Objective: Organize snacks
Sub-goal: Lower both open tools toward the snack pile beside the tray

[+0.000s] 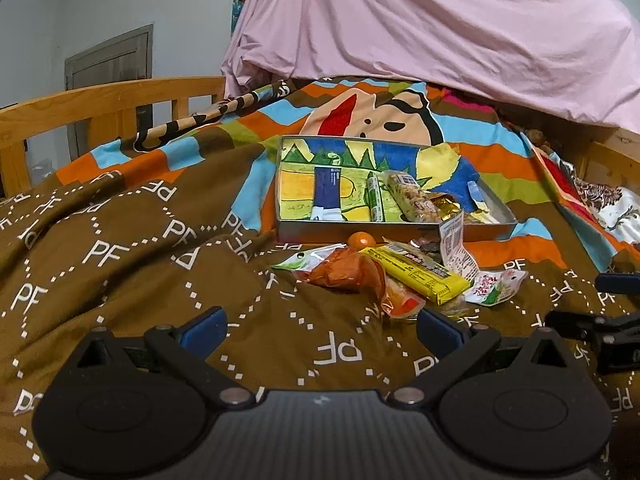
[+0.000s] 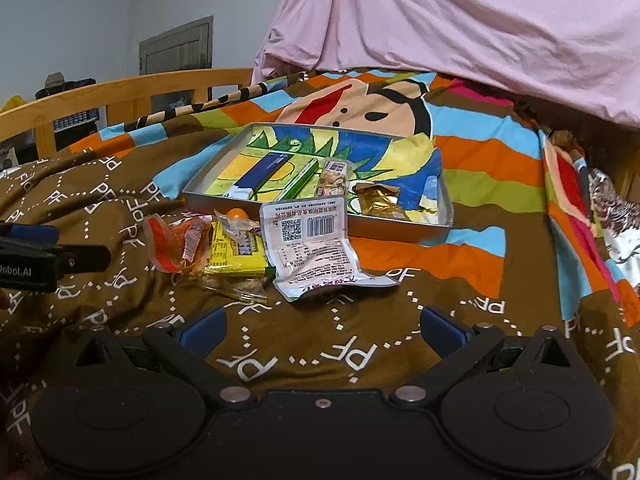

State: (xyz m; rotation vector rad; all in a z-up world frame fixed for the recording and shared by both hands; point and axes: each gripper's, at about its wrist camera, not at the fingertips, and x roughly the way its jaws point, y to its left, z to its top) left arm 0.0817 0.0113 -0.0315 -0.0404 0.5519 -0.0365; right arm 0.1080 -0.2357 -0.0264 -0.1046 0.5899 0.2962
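A grey metal tray [image 1: 360,232] [image 2: 400,233] lies on the bed and holds a blue packet [image 1: 327,194] [image 2: 260,174], a green stick [image 1: 375,196], a clear nut bar [image 1: 410,196] [image 2: 334,178] and a gold wrapper [image 2: 378,200]. In front of it lies a loose pile: an orange packet [image 1: 344,272] [image 2: 172,246], a yellow bar [image 1: 420,274] [image 2: 236,254], a white pouch [image 2: 316,248] [image 1: 456,246] and a small orange ball [image 1: 361,239]. My left gripper [image 1: 320,332] is open and empty just short of the pile. My right gripper [image 2: 322,330] is open and empty before the white pouch.
A brown patterned blanket [image 1: 120,260] covers the bed. A wooden bed rail [image 1: 100,100] runs along the far left. A pink sheet [image 1: 440,20] hangs behind the tray. The other gripper shows at the right edge of the left view [image 1: 612,328] and the left edge of the right view [image 2: 36,256].
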